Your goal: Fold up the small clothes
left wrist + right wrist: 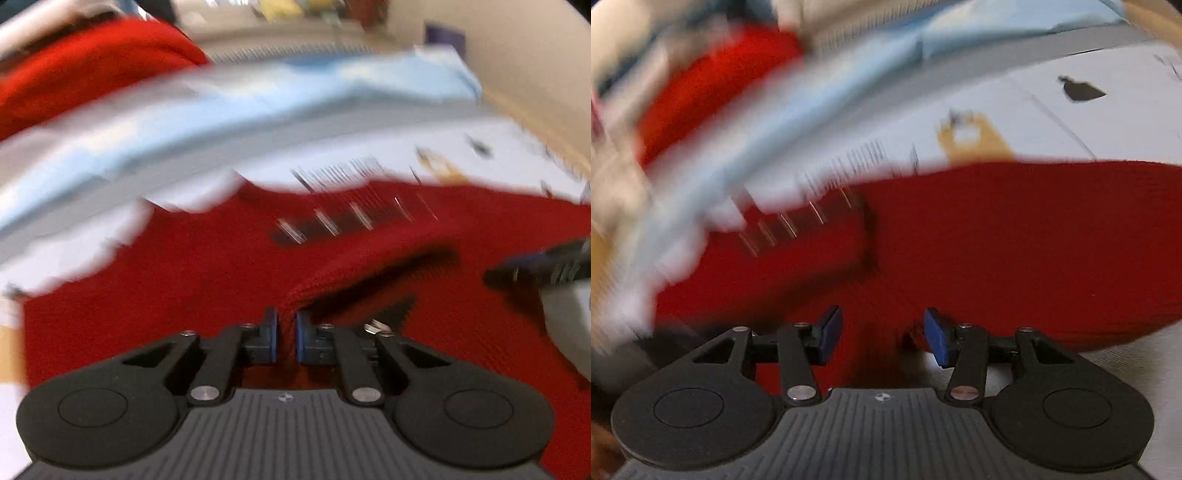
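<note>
Left fingers pinched, right apart

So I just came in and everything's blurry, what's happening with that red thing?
A person with hand-held tongs is folding a red knit garment on a pale printed surface. The left tongs are pinched shut on a raised fold of the knit. The right tongs hover open over the garment, gripping nothing.

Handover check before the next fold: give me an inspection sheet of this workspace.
Surface: pale printed cover, partly bare.
Job's things: red knit garment spread flat; one edge lifted.
Clutter: second red cloth and a light blue sheet behind; blurred.
Grippers: left gripper shut on a fold of the garment; right gripper open over it, gripping nothing.
Cables: nothing seen.
Surroundings: beige wall; blurred items beyond.
</note>
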Demonstrator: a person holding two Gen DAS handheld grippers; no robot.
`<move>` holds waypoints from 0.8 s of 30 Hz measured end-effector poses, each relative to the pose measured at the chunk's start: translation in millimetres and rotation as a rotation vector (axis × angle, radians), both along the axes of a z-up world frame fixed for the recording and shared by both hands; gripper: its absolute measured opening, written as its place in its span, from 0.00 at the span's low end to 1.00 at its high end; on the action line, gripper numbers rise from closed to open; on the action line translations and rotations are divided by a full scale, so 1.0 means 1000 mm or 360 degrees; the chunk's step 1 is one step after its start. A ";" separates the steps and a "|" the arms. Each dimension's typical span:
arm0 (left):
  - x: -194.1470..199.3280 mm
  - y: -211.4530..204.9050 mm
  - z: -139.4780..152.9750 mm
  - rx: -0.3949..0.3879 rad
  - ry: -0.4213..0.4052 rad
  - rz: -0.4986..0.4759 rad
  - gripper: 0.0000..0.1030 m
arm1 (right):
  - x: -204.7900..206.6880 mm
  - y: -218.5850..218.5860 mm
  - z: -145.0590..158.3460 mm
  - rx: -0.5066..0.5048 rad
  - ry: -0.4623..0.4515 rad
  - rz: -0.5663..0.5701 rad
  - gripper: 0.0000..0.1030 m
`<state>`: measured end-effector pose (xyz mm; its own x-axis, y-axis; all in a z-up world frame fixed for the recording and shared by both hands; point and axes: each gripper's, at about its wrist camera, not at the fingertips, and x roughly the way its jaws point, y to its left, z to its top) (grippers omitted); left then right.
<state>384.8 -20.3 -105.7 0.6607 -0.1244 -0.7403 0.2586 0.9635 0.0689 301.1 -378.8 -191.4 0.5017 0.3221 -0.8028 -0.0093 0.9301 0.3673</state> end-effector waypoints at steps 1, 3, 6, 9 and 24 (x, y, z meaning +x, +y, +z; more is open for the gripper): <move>-0.006 0.023 0.014 0.0019 -0.0056 0.0063 0.09 | 0.000 0.008 -0.001 -0.0126 -0.0058 0.0058 0.46; -0.021 0.091 0.042 0.0015 -0.0124 0.0267 0.08 | 0.002 0.018 -0.001 -0.0297 -0.0102 0.0168 0.45; -0.055 0.219 0.067 0.0091 -0.0183 0.0719 0.08 | 0.002 0.021 0.003 -0.0319 -0.0083 0.0142 0.45; -0.101 0.348 0.070 0.0227 -0.0067 0.1454 0.08 | 0.005 0.028 0.004 -0.0336 -0.0083 0.0151 0.45; -0.151 0.399 -0.004 -0.0581 0.0317 0.1302 0.36 | -0.022 0.048 0.007 -0.0560 -0.0133 0.0110 0.45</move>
